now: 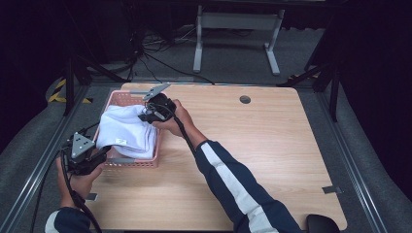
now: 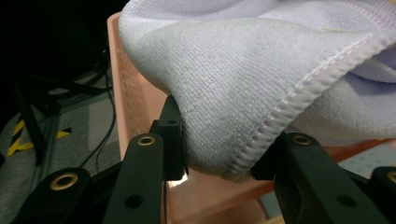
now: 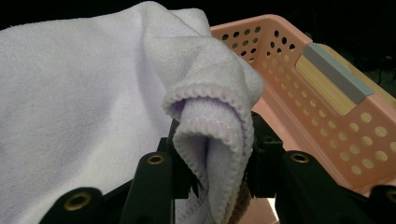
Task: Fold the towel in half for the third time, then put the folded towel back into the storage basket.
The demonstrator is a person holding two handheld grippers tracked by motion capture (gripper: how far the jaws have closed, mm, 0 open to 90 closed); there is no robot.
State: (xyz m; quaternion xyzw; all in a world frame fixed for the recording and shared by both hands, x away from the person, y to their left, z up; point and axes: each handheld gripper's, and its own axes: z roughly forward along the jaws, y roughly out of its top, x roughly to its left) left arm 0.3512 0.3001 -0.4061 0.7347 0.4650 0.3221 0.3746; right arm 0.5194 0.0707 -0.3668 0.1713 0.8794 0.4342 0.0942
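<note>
High view and both gripper views agree — left gripper (image 2: 219,161) and right gripper (image 3: 212,175) each pinch a hem of the towel (image 1: 127,131) over the basket (image 1: 130,162) — yet thin bites may slip, dropping cloth across the rim.

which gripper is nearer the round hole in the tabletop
Right. The right gripper grips the white towel over the pink basket, closer to the hole; the left gripper holds the towel's near-left end.
</note>
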